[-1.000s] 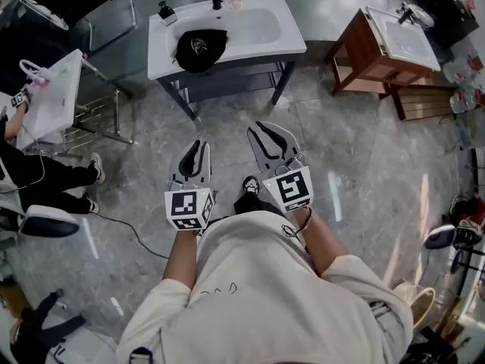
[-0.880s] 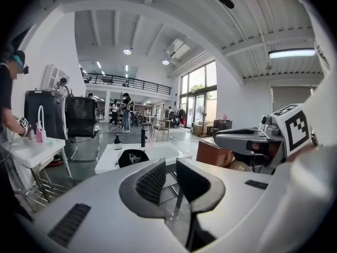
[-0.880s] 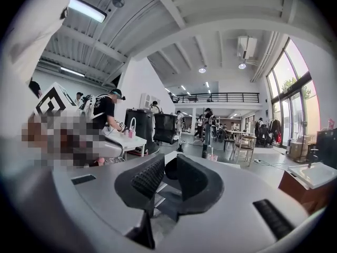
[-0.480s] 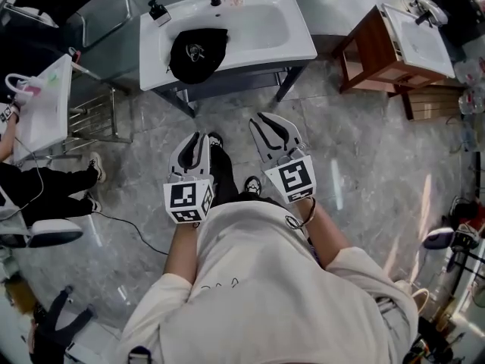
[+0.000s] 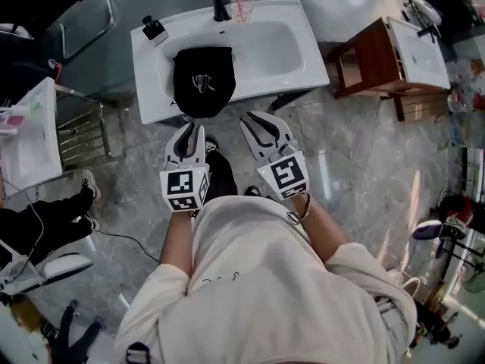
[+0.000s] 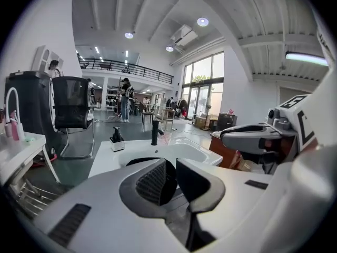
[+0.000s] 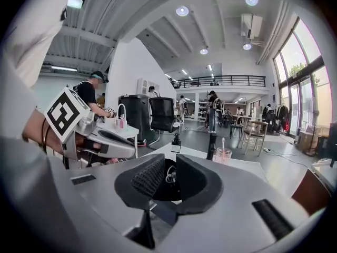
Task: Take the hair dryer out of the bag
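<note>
**Not started: bag untouched**

Black bag (image 5: 201,78) sits on washbasin (image 5: 307,59) top, beside the bowl. Hair dryer not visible, presumably inside. Left gripper (image 5: 191,130) & right gripper (image 5: 260,124) hang short of it, jaws slightly apart, nothing btwn. All left: reach, open, pull out.

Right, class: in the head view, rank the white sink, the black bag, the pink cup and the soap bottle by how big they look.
1. white sink
2. black bag
3. pink cup and soap bottle: both small and about alike, so I leave them unranked.
</note>
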The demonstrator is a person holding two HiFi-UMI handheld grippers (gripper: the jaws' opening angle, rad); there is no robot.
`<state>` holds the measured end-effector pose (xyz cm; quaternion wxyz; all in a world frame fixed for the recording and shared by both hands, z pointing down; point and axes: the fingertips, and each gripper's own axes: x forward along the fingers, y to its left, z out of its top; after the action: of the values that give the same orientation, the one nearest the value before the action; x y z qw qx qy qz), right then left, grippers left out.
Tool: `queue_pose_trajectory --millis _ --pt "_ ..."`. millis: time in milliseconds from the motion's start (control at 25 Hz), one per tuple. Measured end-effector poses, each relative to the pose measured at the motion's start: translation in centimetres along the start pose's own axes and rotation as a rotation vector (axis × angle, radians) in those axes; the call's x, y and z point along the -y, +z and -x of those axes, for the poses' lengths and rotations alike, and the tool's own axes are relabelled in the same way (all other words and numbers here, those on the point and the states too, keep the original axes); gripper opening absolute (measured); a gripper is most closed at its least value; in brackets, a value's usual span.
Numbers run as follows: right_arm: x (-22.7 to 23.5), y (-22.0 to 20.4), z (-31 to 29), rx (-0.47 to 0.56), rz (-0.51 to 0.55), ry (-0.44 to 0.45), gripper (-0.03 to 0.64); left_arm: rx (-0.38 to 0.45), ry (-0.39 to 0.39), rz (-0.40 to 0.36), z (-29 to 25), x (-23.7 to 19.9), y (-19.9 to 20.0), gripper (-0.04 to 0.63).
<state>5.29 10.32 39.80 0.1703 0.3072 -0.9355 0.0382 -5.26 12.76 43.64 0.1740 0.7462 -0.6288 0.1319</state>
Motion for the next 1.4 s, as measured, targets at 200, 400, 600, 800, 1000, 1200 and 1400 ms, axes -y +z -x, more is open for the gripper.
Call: queue_pose_trajectory --millis 200,400,600,800,1000,1200,1400 --pt "0.5 -0.1 -6.3 -0.064 -0.01 -0.004 0.054 -0.069 -0.076 -0.014 -4.7 -4.3 -0.2 0.075" --pt "0.7 -1.6 -8.7 -0.128 -0.047 -0.012 0.054 -0.124 -0.095 -0.016 -7.2 -6.0 -1.4 0.075" --pt "0.7 -2.7 -9.1 -0.155 -0.048 0.052 0.054 -0.182 -0.077 -0.019 -7.5 -5.1 -2.7 0.075" --pt "0.6 -3.0 -8.7 -0.124 -0.065 0.107 0.052 -0.22 -0.021 -0.042 -6.8 -4.3 -3.5 0.076" --pt "0.3 -4.5 -8.1 -0.13 -0.102 0.117 0.052 -0.283 -0.012 -0.002 -7.6 -4.2 -5.4 0.077" --pt "0.9 -5.7 -8.6 -0.174 -0.1 0.136 0.052 -0.32 -0.013 -0.063 -10.5 -5.9 -5.4 0.089" --pt "1.7 -6.0 -9.9 -0.211 -0.119 0.095 0.053 -0.377 -0.035 -0.17 -13.1 -8.1 -5.5 0.116"
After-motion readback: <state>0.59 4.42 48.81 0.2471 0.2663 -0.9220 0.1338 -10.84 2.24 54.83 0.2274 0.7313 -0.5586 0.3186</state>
